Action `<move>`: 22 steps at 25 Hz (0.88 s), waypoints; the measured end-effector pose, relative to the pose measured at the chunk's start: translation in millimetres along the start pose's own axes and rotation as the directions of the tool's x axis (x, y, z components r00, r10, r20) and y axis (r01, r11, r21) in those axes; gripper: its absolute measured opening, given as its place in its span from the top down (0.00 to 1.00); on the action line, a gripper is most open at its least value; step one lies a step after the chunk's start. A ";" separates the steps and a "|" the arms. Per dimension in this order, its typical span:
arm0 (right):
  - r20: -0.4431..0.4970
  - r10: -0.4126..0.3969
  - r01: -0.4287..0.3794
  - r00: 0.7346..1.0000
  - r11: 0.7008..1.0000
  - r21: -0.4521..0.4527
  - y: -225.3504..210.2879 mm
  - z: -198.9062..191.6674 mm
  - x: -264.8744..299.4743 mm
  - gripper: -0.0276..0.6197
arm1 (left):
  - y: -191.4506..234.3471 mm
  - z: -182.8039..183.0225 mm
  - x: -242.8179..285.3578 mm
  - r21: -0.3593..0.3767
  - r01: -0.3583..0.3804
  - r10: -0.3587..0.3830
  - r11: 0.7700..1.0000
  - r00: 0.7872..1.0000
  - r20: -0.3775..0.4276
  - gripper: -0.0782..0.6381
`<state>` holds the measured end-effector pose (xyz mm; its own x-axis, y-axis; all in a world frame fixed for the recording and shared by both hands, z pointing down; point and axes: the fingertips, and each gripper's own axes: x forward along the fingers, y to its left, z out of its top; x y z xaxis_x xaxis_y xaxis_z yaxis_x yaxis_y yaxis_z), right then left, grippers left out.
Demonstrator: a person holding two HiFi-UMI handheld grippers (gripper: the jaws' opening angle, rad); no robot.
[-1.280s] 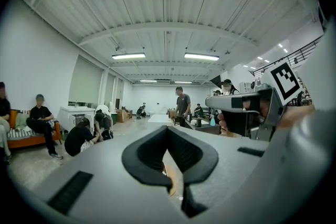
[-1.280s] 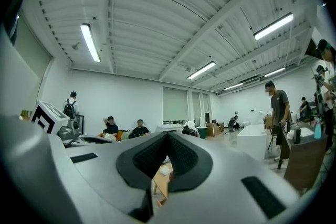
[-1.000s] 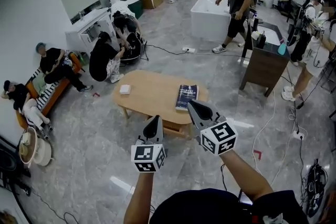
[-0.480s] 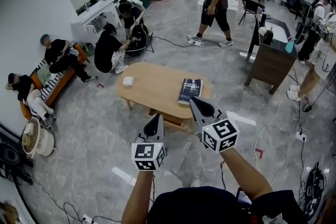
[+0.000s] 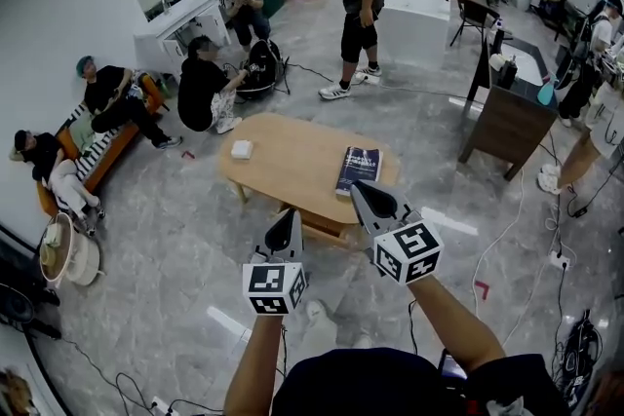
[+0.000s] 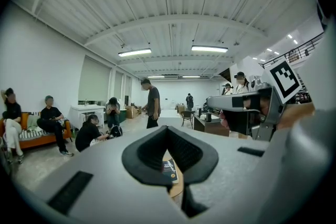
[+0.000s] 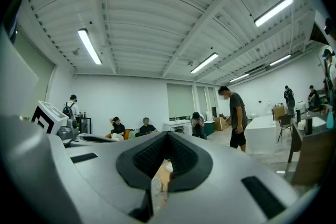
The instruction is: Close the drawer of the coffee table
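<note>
The oval wooden coffee table (image 5: 292, 172) stands on the grey floor ahead of me. A dark blue book (image 5: 358, 170) and a small white box (image 5: 241, 149) lie on its top. Under its near edge a wooden drawer (image 5: 324, 227) sticks out towards me, partly hidden by my grippers. My left gripper (image 5: 286, 222) hovers short of the drawer, shut and empty. My right gripper (image 5: 364, 196) is over the table's near right edge, also shut and empty. In the left gripper view the closed pads (image 6: 168, 136) leave a slit that shows the book (image 6: 169, 169).
Two people crouch on the floor (image 5: 207, 94) behind the table's left end. Another person stands (image 5: 357, 5) beyond it. More people sit on a striped bench (image 5: 93, 146) at the left. A dark wooden cabinet (image 5: 509, 130) stands at the right, with cables (image 5: 531, 239) across the floor.
The standing person has walked left across the room behind the table. My view has shifted slightly. Both grippers have stayed almost where they were, still shut.
</note>
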<state>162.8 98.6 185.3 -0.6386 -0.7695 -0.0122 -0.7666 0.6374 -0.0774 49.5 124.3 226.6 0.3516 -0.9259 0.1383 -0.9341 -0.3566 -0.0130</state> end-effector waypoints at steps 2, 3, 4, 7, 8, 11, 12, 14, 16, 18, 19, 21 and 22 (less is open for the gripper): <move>-0.002 -0.002 0.002 1.000 1.000 -0.002 -2.3 0.1 8.2 0.94 | 7.7 0.4 5.1 -0.004 -0.004 0.004 1.000 1.000 0.001 0.89; -0.002 -0.003 0.003 1.000 1.000 -0.001 -3.5 0.7 13.0 0.94 | 11.7 1.0 7.6 -0.006 -0.006 0.006 1.000 1.000 0.001 0.89; -0.003 -0.005 0.005 1.000 1.000 0.000 -4.6 1.3 17.5 0.94 | 15.5 1.3 9.9 -0.007 -0.007 0.007 1.000 1.000 0.000 0.89; -0.010 -0.005 0.005 1.000 1.000 0.004 -5.1 -0.3 29.4 0.94 | 27.4 -1.3 16.3 -0.021 -0.010 0.010 1.000 1.000 -0.009 0.89; -0.014 -0.004 0.004 1.000 1.000 0.004 -4.9 -1.8 33.3 0.94 | 31.9 -2.2 18.4 -0.029 -0.014 0.014 0.999 1.000 -0.011 0.89; -0.021 -0.008 0.008 1.000 1.000 0.002 -6.4 -5.1 46.0 0.94 | 43.0 0.8 24.3 -0.008 -0.031 0.031 0.999 1.000 0.001 0.89; -0.022 -0.011 0.011 1.000 1.000 0.003 -7.9 -6.0 50.5 0.94 | 45.7 1.6 27.4 0.010 -0.034 0.034 0.999 0.999 0.004 0.89; -0.025 -0.015 0.015 1.000 1.000 0.004 -10.5 -8.4 59.7 0.94 | 51.7 0.3 35.3 0.030 -0.034 0.034 0.999 0.999 0.001 0.89; -0.031 -0.018 0.018 0.999 1.000 0.000 -11.8 -10.3 70.0 0.94 | 60.2 -1.9 42.9 0.020 -0.030 0.030 0.999 1.000 -0.004 0.89; -0.035 -0.022 0.022 0.999 1.000 -0.001 -13.4 -10.1 80.9 0.94 | 70.1 -1.1 49.5 0.003 -0.027 0.027 1.000 1.000 -0.003 0.89; -0.036 -0.023 0.023 0.999 1.000 -0.001 -14.5 -9.6 86.2 0.94 | 74.8 -0.1 52.7 -0.002 -0.026 0.026 1.000 1.000 -0.001 0.89; -0.038 -0.026 0.026 0.999 1.000 -0.003 -16.5 -9.0 96.9 0.94 | 84.1 1.2 59.4 -0.008 -0.025 0.025 1.000 1.000 0.001 0.89; -0.039 -0.027 0.026 0.999 1.000 -0.005 -16.9 -9.0 102.6 0.94 | 89.3 1.4 62.7 -0.018 -0.024 0.024 1.000 1.000 0.002 0.89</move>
<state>109.6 9.2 194.4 -0.6201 -0.7840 0.0288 -0.7835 0.6171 -0.0727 -11.8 34.2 232.7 0.3289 -0.9346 0.1358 -0.9433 -0.3318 0.0012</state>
